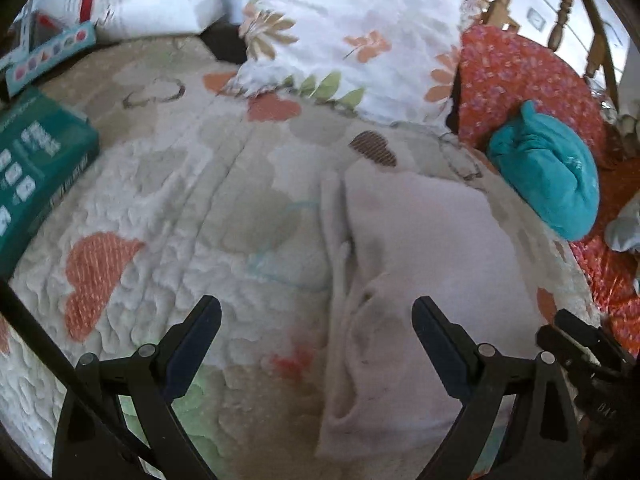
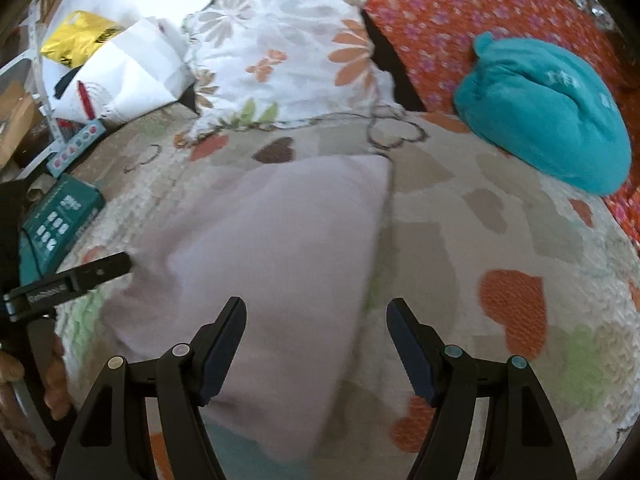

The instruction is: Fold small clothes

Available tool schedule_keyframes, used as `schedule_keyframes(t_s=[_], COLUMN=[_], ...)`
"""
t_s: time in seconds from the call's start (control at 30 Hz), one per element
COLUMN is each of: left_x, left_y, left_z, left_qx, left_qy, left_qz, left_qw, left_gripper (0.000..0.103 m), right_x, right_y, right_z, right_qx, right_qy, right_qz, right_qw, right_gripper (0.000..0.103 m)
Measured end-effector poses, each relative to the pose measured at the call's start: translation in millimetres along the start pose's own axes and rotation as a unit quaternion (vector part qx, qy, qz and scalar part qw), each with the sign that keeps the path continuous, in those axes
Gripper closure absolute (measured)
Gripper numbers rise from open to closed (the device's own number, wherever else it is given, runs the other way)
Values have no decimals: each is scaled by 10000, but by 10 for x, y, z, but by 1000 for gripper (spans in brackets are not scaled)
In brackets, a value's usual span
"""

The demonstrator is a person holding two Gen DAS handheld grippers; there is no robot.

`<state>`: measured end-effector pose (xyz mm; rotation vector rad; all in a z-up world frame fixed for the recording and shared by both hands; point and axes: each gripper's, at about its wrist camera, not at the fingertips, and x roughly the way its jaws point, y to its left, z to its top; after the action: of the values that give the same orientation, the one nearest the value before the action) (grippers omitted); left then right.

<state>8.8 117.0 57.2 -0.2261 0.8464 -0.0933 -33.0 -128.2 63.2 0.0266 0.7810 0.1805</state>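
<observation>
A pale pink garment [image 1: 404, 264] lies folded flat on the quilted heart-print bedspread [image 1: 168, 208]. My left gripper [image 1: 316, 312] hovers open above the garment's left edge, nothing between its fingers. In the right wrist view the same pink garment [image 2: 280, 248] spreads under my right gripper [image 2: 316, 316], which is open over the garment's right edge and holds nothing. The left gripper's finger [image 2: 72, 280] shows at the left there, with a person's hand below it. A bunched teal garment [image 2: 548, 120] rests at the back right on an orange floral cover [image 2: 460, 20].
A floral pillow [image 1: 352, 32] lies at the back. A teal box [image 1: 28, 172] sits on the quilt's left side, near a narrow patterned box [image 1: 48, 56] and white bags [image 2: 120, 72]. A wooden chair [image 1: 568, 4] stands behind the orange cover.
</observation>
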Motion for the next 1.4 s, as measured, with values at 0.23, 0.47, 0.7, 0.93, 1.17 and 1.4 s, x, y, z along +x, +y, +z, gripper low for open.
schedule_keyframes(t_s=[0.23, 0.47, 0.7, 0.93, 1.17, 1.4], left_x=[-522, -1009, -918, -796, -804, -754], left_y=[-205, -327, -319, -265, -277, -323], left_z=[11, -21, -92, -156, -187, -232], left_qx=[224, 374, 285, 156, 258, 388], left_qy=[-1153, -2055, -1697, -1336, -1268, -1112], left_qz=[479, 329, 174, 537, 403, 219], left_qw=[9919, 9774, 9849, 9895, 9908, 9928], left_gripper=[2, 0, 0, 0, 0, 0], right_x=[-67, -187, -306, -341, -360, -329], right_y=[281, 316, 316, 329, 379, 372], right_z=[-108, -222, -244, -255, -292, -328], right_qx=[-430, -533, -595, -623, -783, -788], right_qy=[-61, -103, -225, -254, -285, -224], right_qz=[-135, -235, -487, -526, -564, -580], right_qw=[9990, 9982, 9968, 9964, 9949, 9949], right_gripper=[26, 26, 26, 26, 26, 26])
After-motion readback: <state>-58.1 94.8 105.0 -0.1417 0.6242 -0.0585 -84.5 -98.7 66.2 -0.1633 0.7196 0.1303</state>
